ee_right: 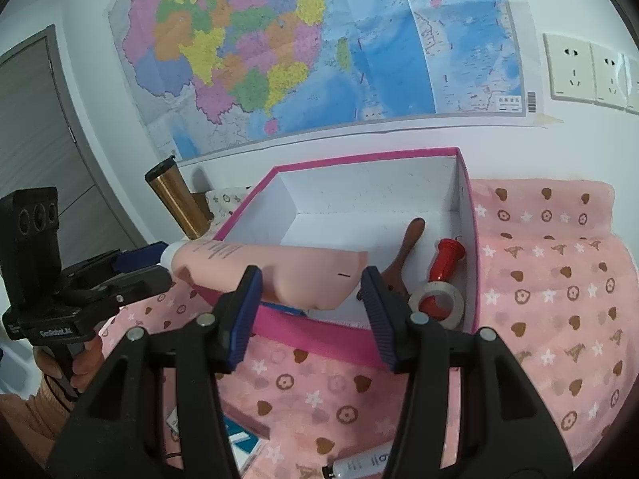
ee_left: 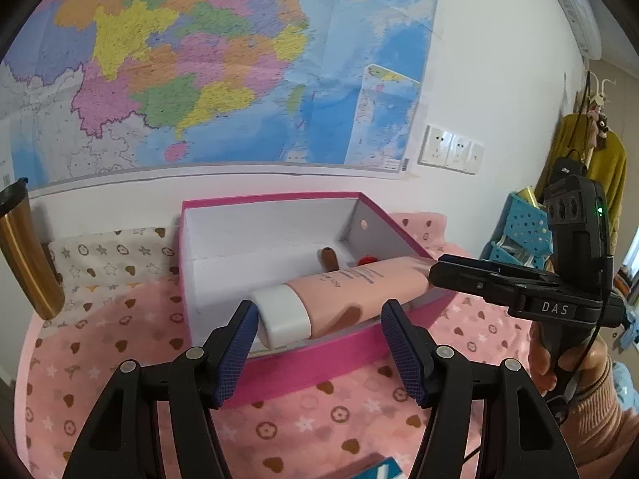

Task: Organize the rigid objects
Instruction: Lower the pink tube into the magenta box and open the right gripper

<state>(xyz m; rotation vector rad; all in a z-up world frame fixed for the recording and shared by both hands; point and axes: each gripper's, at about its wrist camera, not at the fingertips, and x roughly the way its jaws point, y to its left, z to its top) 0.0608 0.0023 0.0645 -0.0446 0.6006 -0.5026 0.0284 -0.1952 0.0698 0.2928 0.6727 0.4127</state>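
Observation:
A pink tube [ee_left: 359, 283] with a white cap [ee_left: 283, 315] hangs level over the front wall of a pink box [ee_left: 271, 199] with a white inside. My left gripper [ee_left: 319, 315] holds the cap end: the cap lies against the left pad and the tube's body meets the right pad's tip. My right gripper [ee_right: 311, 279] is shut on the flat crimped end of the tube [ee_right: 279, 267]. Each gripper shows in the other's view, the right gripper [ee_left: 433, 273] and the left gripper [ee_right: 163, 267]. Inside the box [ee_right: 359, 159] lie a brown wooden spoon [ee_right: 407, 247], a red peg [ee_right: 445, 257] and a tape roll [ee_right: 437, 303].
The box stands on a pink patterned cloth [ee_right: 539, 299] against a white wall with a map. A gold tumbler [ee_right: 175, 199] stands left of the box. A small white tube [ee_right: 359, 465] and a blue-white packet [ee_right: 239, 439] lie near the front. A blue perforated basket [ee_left: 519, 231] sits at the right.

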